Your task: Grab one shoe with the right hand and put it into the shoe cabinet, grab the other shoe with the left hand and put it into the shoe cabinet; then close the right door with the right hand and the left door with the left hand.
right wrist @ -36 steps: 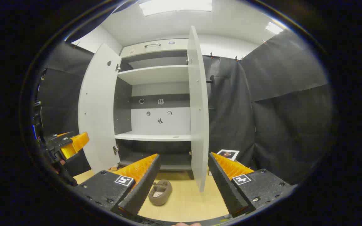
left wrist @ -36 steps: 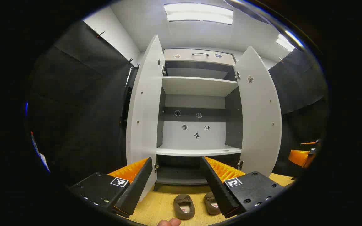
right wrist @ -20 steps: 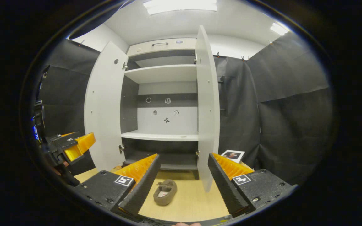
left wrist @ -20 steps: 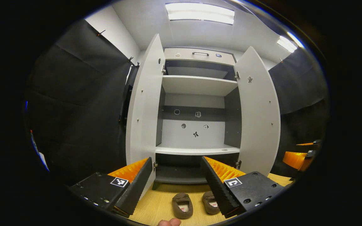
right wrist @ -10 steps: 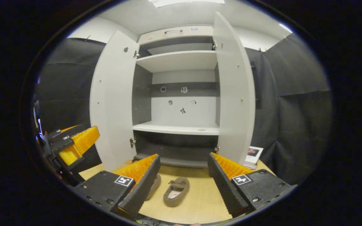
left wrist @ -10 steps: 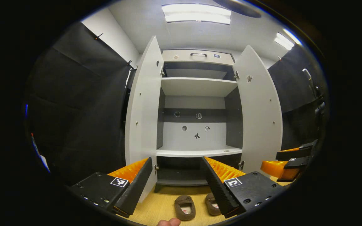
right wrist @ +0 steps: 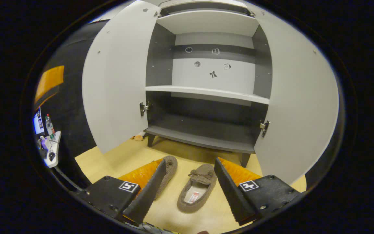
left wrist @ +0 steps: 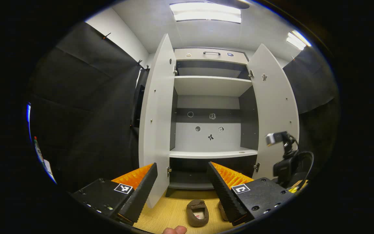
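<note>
Two brown slippers lie side by side on the wooden floor in front of the open white shoe cabinet. In the right gripper view one slipper lies between my fingers, and the other slipper is partly hidden behind my left finger. My right gripper is open, low over them, with nothing held. In the left gripper view one slipper is in full sight and the second slipper peeks out beside a finger. My left gripper is open, held higher and facing the cabinet.
Both doors stand wide open: the left door and the right door. The dark bottom compartment holds nothing. A small brown item lies by the cabinet leg. A small table with a bottle stands at the far left. Black cloth walls flank the cabinet.
My right gripper has moved forward and down, tilting towards the slippers until one lies between its fingers. My left gripper has shifted only slightly. Both grippers remain open.
</note>
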The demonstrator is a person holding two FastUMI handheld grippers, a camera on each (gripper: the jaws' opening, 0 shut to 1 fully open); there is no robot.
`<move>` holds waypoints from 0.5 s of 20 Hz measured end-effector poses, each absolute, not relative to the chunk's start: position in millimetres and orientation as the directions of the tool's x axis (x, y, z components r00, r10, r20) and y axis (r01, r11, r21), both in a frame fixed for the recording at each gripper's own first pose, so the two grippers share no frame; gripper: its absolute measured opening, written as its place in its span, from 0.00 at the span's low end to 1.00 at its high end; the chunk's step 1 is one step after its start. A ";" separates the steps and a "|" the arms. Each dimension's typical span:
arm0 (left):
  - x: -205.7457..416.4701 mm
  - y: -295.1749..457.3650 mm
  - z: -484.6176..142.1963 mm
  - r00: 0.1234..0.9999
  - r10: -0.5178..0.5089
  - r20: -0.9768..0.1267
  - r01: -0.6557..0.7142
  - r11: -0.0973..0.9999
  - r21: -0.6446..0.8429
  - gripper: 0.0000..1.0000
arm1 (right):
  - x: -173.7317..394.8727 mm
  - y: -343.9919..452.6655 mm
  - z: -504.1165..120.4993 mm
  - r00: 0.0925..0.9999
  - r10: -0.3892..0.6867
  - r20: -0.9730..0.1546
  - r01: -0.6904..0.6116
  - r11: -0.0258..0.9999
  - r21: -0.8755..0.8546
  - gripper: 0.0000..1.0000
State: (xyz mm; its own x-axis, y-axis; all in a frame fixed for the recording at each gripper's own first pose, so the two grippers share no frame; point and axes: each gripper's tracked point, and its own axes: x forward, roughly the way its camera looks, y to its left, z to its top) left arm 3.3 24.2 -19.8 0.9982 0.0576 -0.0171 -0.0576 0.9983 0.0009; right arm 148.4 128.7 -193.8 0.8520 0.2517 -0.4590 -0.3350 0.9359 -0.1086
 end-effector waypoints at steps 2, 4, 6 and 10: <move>2.8 25.1 -20.4 0.998 0.064 -0.020 -0.064 0.998 -0.014 0.95 | 156.6 135.2 -230.6 0.811 0.248 -0.531 -0.358 0.926 -0.115 0.84; 2.7 27.0 -18.2 0.998 0.069 -0.014 -0.069 0.998 -0.016 0.95 | 162.4 136.2 -261.6 0.777 0.231 -0.586 -0.366 0.922 -0.123 0.82; 4.2 27.6 -17.2 0.998 0.065 -0.010 -0.065 0.998 -0.012 0.95 | 168.5 133.5 -291.5 0.742 0.201 -0.639 -0.363 0.923 -0.131 0.80; 8.3 27.4 -21.0 0.998 0.060 -0.021 -0.061 0.998 -0.011 0.95 | 179.7 129.2 -337.7 0.693 0.151 -0.705 -0.331 0.935 -0.125 0.73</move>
